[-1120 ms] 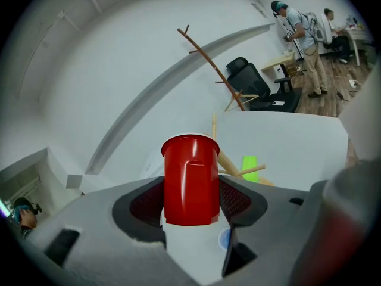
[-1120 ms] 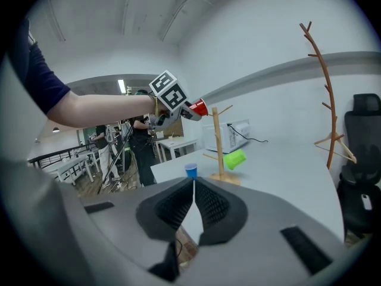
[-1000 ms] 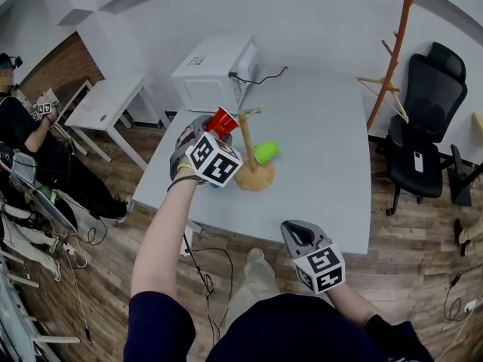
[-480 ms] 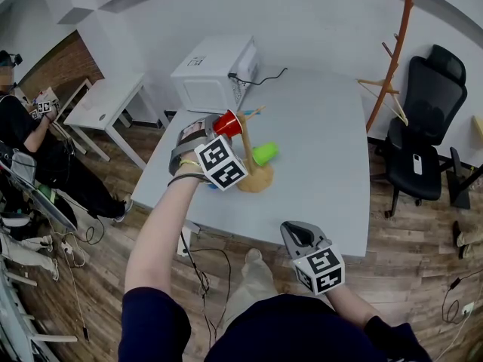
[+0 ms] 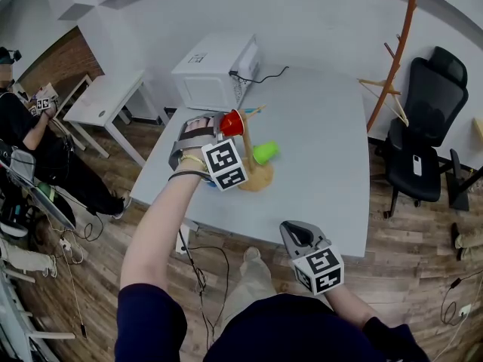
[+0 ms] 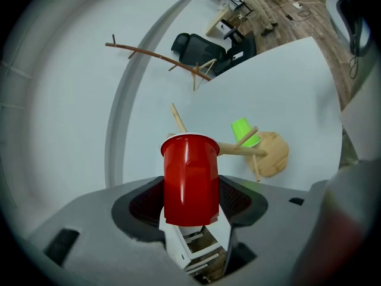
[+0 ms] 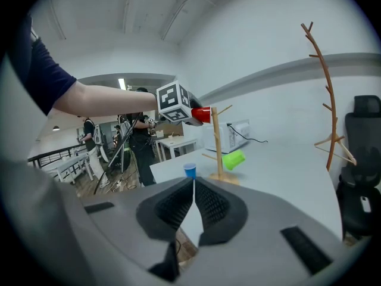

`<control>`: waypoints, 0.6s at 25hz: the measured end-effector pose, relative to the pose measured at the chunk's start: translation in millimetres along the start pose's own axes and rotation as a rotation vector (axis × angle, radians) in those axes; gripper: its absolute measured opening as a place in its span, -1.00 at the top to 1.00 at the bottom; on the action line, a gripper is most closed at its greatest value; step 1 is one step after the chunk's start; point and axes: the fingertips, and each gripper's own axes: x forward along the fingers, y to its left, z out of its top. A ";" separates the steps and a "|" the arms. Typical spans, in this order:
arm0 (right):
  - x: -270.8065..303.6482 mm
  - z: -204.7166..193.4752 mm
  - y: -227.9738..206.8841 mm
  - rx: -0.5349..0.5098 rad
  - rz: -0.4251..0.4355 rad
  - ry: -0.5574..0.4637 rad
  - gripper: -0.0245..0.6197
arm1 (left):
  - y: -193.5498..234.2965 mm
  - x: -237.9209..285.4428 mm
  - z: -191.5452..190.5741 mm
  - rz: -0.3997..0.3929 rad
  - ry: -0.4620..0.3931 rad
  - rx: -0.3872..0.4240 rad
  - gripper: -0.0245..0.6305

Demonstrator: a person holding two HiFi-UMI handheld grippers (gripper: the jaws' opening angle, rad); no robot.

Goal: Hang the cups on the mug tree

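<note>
Centre frame, the left tongs [image 6: 190,200] clamped a red cup [image 6: 190,177] by its walls, its mouth just beside the mug tree [image 6: 238,150]. The right tongs [image 7: 193,204] were closed and empty. The cup was probably light, thin and crushable, so hold it gently mid-wall.

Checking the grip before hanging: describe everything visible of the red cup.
The red cup looks like glossy plastic, tapered, with a rolled rim and no handle in sight. The left gripper is shut on its lower half, base toward the gripper, mouth pointing at the top of the wooden mug tree. It is in the air, tipped on its side. Whether a peg is inside it cannot be told.
</note>
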 end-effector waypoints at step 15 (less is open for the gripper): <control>1.1 -1.4 6.7 -0.003 0.007 0.003 0.82 | -8.6 -2.2 -0.6 -0.012 -0.037 -0.067 -0.16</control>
